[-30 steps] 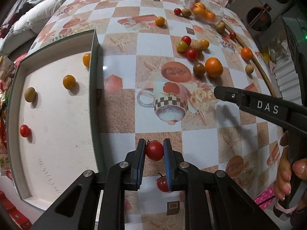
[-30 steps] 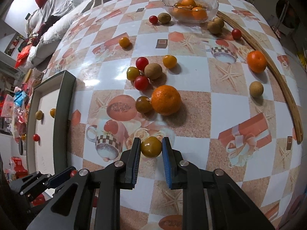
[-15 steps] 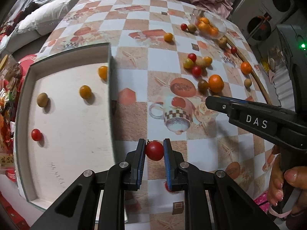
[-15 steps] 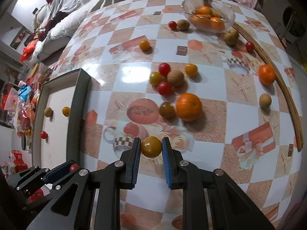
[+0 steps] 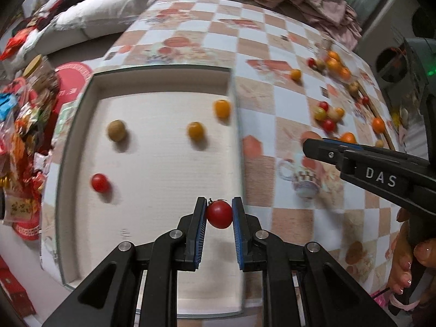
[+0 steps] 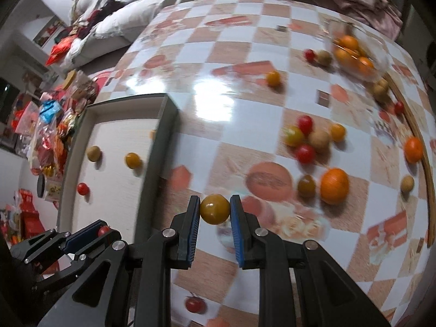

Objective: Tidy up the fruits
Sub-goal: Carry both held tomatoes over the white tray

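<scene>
One tray [image 5: 81,125], two claw-held tomatoes [image 5: 218,214]

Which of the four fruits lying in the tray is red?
The small red tomato near the tray's left wall. The other three are a brownish fruit and two orange-yellow tomatoes farther back.

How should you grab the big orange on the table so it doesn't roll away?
Grip the big orange across its widest middle, coming down from above. It is round with no handle, so only a hold across the middle seems secure. A brown tomato sits right against its left side, so placing the fingers front and back looks safer than left and right.
</scene>
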{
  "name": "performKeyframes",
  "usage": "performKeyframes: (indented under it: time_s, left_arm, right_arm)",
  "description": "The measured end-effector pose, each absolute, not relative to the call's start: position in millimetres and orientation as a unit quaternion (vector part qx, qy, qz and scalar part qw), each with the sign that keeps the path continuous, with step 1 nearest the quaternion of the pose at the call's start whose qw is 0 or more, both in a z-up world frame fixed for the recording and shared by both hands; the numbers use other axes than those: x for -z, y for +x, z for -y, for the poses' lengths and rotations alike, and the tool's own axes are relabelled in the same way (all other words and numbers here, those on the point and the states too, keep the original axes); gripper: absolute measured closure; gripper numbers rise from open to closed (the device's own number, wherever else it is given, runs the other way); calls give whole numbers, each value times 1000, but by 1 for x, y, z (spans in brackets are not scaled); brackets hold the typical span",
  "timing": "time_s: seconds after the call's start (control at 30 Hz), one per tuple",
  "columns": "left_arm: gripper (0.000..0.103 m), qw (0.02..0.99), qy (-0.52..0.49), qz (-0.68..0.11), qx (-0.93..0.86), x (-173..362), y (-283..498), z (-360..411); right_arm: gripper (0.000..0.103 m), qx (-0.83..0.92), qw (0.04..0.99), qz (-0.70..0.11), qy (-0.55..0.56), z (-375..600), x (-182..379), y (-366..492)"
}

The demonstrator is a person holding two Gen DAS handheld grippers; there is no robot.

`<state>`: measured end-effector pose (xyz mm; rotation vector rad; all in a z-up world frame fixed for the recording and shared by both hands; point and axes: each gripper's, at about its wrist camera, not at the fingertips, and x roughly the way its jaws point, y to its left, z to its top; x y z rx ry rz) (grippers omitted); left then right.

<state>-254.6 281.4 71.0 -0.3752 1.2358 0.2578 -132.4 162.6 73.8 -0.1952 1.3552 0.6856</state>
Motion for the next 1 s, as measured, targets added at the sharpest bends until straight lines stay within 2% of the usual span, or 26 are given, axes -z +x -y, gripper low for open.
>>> performKeyframes:
  time_s: [0.43, 1.0]
  left_arm:
    - [83, 777, -203, -569, -176, -62, -288, -337]
    - [83, 759, -192, -579, -229, -32, -317, -374]
  right_arm:
    - [79, -369, 696, -605, -119, -239, -75, -161]
    - [79, -391, 668, -609, -171, -291, -44, -192]
